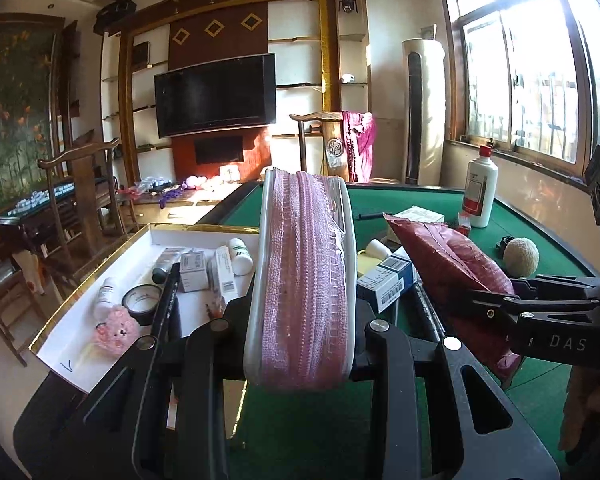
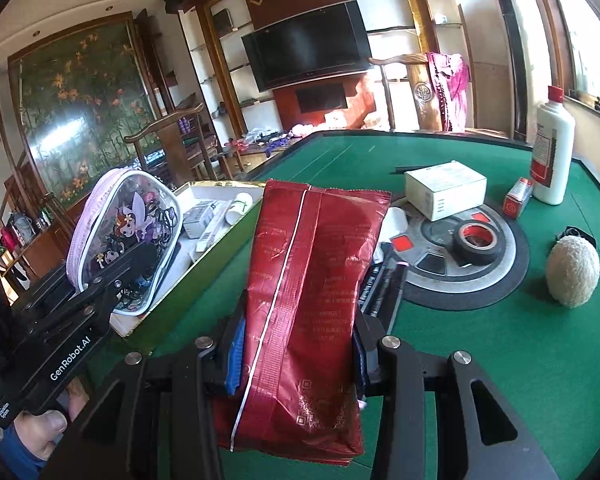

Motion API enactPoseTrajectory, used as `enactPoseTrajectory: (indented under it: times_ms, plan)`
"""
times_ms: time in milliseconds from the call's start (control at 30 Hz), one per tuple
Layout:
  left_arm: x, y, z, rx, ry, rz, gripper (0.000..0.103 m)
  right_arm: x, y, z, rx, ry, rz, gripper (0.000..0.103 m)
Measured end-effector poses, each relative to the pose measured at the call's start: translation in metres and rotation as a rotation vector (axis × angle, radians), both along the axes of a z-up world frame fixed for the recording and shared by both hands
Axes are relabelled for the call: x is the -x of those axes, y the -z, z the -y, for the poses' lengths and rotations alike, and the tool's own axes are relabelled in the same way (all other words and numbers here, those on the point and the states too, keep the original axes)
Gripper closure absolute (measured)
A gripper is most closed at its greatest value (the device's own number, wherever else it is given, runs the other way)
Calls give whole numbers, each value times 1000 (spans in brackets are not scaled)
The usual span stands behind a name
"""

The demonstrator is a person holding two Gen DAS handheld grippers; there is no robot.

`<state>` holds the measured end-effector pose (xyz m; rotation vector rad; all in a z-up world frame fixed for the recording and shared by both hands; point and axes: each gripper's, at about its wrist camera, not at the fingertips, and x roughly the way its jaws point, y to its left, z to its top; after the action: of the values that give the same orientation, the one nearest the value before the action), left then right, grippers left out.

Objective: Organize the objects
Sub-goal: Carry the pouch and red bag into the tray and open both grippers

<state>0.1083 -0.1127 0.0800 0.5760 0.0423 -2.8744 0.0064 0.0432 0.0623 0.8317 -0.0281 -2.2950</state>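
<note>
Pinching a pink pouch (image 1: 304, 280) in the left gripper (image 1: 300, 328) and a red bag (image 2: 312, 300) in the right gripper (image 2: 296, 352), sorting looks midway: the box (image 1: 100, 280) left of both is part-filled, while tape (image 2: 476, 242) and a ball (image 2: 574, 272) wait rightward.

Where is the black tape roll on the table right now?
In the right wrist view, the tape roll sits right of the red bag, on the round centre panel, below the white box.

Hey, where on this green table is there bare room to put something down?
Bare felt lies between the red packet and the fuzzy ball, in front of the round centre plate. More lies past the white carton, toward the chair. The white tray is crowded.
</note>
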Motion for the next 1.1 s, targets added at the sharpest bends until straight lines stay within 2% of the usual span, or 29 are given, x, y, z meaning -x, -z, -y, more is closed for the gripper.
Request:
enactPoseTrajectory:
  times_ms: [300,500,667,933,1000,1100]
  plan:
    - [-25,-2,49,-55,-88,-19,72,-13,-9,49,-5,-79,-4,62]
    - [-42,-2,102,-157,-161,-31,72,-19,-27,90,-5,-144,-24,62]
    - [-49,2,131,-189,-209,-16,72,-20,-39,127,-13,-187,-44,62]
    - [-26,18,153,-314,-163,69,72,1,-35,188,-74,-230,-5,61]
    - [-16,20,156,-366,-132,99,72,12,-31,202,-91,-236,15,61]
    - [-3,24,154,-401,-101,147,72,35,-27,221,-120,-224,43,61]
